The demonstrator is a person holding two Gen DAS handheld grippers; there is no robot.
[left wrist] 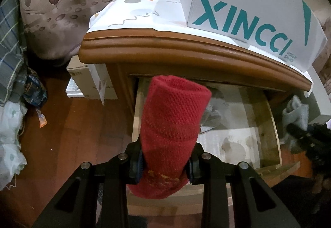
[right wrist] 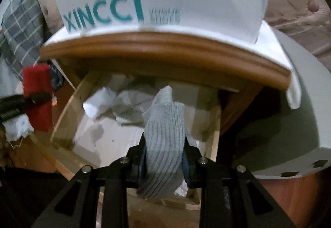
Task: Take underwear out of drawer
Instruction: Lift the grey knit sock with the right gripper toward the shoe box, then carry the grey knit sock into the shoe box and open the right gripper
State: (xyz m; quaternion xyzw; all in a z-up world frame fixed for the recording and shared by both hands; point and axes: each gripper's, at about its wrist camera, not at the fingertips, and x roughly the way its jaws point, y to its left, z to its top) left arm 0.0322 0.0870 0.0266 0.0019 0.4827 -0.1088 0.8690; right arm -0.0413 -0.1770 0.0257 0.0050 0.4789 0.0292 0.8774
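My left gripper (left wrist: 165, 165) is shut on a rolled red knit garment (left wrist: 173, 116) that stands up between its pads, held above the open wooden drawer (left wrist: 271, 130). In the right wrist view the same red garment (right wrist: 37, 99) and the left gripper (right wrist: 35, 96) show at the left edge. My right gripper (right wrist: 164, 159) is shut on a grey ribbed knit piece (right wrist: 165, 134), lifted over the drawer (right wrist: 64, 112). In the left wrist view that grey piece (left wrist: 295, 112) shows blurred at the right. Crumpled white cloth or paper (right wrist: 115, 105) lies inside the drawer.
The drawer belongs to a wooden nightstand (left wrist: 186, 50) with a patterned cover and a white XINCCI shoe box (left wrist: 248, 6) on top. Cardboard boxes (left wrist: 91, 83) and bags stand on the wooden floor to the left. A round grey object (right wrist: 300, 114) is at the right.
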